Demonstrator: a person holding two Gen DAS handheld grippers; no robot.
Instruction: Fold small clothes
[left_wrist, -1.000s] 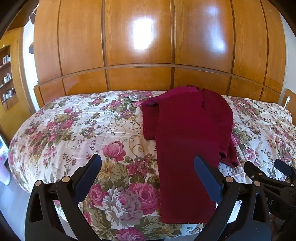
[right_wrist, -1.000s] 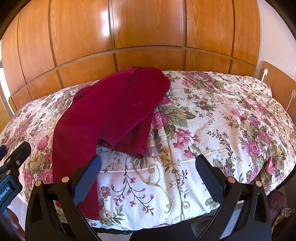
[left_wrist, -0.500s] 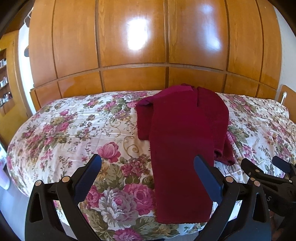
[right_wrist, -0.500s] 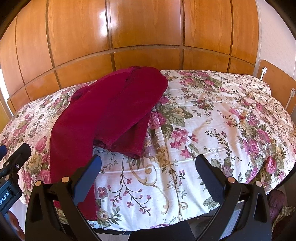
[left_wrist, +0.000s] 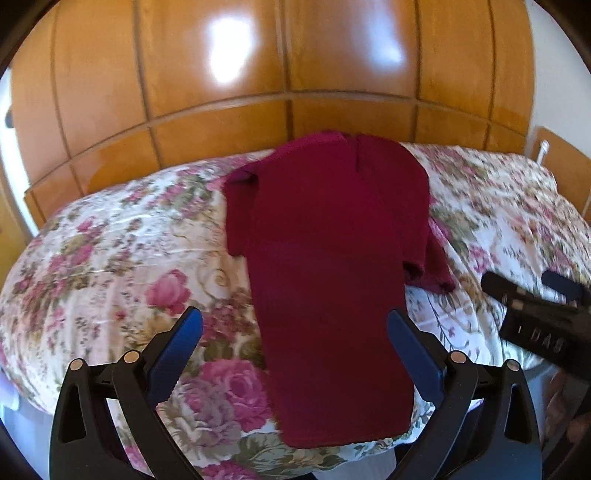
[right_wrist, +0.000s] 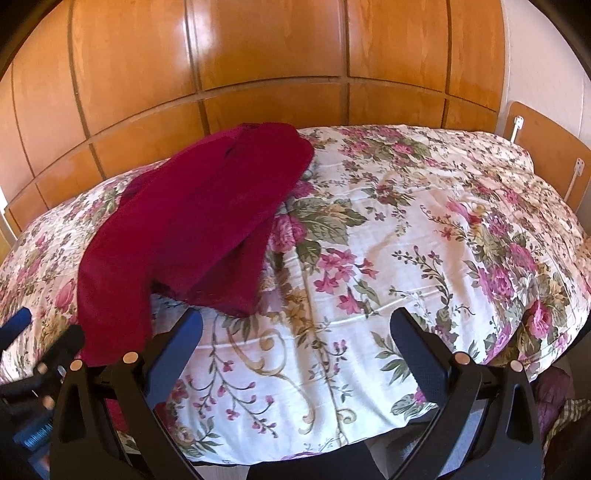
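A dark red garment (left_wrist: 328, 258) lies lengthwise on the flowered bedspread (left_wrist: 122, 251), both sides folded inward into a long strip whose hem reaches the near bed edge. My left gripper (left_wrist: 295, 332) stands open above that near end, with its right finger over the cloth and nothing held. In the right wrist view the garment (right_wrist: 192, 236) sits to the left. My right gripper (right_wrist: 295, 332) hangs open over bare bedspread (right_wrist: 424, 229), just right of the folded sleeve. It also shows at the right edge of the left wrist view as the right gripper (left_wrist: 528, 291).
A glossy wooden wardrobe wall (left_wrist: 288, 59) runs behind the bed. A wooden headboard (right_wrist: 546, 155) with a white cable stands at the far right. Dark and checked cloth (right_wrist: 557, 402) lies low beyond the bed's right corner.
My left gripper has shifted rightward, so the garment now sits centred between its fingers. The right gripper has edged forward and left toward the folded sleeve. The garment has not moved.
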